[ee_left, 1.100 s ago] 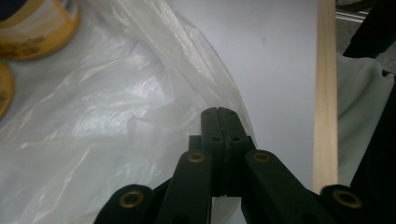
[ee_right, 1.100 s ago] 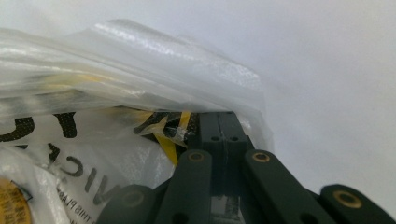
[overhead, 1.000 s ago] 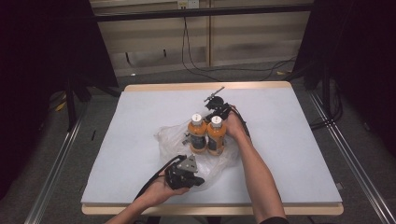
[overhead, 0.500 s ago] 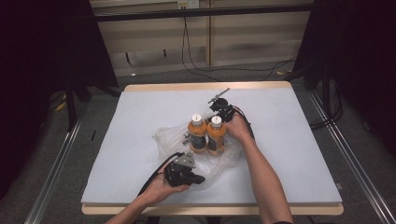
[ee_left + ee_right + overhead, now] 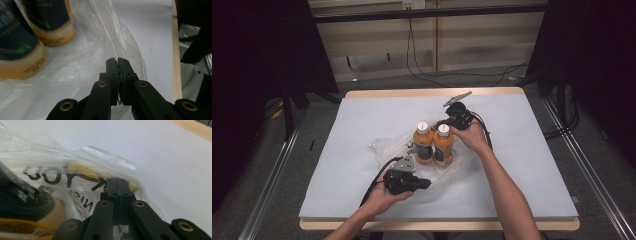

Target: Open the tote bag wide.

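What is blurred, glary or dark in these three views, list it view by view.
High view: even light on the table, black surroundings, all sharp. Left gripper view: the two bottles close by are soft, the plastic bag shows pale sheen, the left gripper is crisp. Right gripper view: the near bottle is badly blurred, glare streaks the bag's fold above the right gripper.

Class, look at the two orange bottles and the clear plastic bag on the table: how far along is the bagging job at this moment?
Done: both orange bottles stand upright side by side on the clear plastic bag. In hand: the left tongs are shut on the bag's film at the near side, and the right tongs are shut on it behind the bottles. Left: the film lies low around the bottle bases, so the bag probably has to be drawn up over them.
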`<state>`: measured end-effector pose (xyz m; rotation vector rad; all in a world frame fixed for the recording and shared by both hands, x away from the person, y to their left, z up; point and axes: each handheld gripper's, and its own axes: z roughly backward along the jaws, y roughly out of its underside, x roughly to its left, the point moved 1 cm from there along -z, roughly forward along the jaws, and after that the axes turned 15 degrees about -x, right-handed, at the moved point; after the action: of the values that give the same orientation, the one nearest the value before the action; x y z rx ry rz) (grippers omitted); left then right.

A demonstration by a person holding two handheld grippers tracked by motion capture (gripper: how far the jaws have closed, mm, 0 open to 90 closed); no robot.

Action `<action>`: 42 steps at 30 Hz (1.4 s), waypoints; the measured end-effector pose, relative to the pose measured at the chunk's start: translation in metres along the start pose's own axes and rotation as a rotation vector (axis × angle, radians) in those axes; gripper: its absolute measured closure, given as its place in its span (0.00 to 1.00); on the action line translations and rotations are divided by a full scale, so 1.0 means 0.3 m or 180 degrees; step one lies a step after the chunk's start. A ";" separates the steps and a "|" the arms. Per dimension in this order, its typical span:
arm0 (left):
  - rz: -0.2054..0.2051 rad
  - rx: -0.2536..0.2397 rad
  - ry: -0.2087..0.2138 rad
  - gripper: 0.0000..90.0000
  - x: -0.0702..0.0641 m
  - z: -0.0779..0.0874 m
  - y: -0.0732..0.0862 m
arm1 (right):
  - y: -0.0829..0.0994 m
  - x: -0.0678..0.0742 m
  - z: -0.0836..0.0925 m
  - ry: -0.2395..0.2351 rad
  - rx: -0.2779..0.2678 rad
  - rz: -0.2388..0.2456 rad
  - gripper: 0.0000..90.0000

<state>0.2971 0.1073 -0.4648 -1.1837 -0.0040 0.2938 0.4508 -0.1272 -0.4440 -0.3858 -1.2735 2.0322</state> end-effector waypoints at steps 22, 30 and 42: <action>0.0054 -0.0494 -0.0583 0.28 0.076 0.112 -0.054 | 0.056 0.040 0.260 0.0049 -0.0562 0.0054 0.47; 0.0058 -0.0561 -0.0711 0.14 0.100 0.173 -0.070 | 0.081 0.064 0.375 0.0212 -0.0762 0.0009 0.24; 0.0040 -0.0545 -0.1051 0.06 0.099 0.299 -0.055 | 0.150 0.095 0.554 0.0340 -0.0946 -0.0068 0.12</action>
<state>0.3155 0.1901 -0.4199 -1.2932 -0.3155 0.5052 0.3167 -0.2306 -0.4016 -0.6070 -1.5084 1.7812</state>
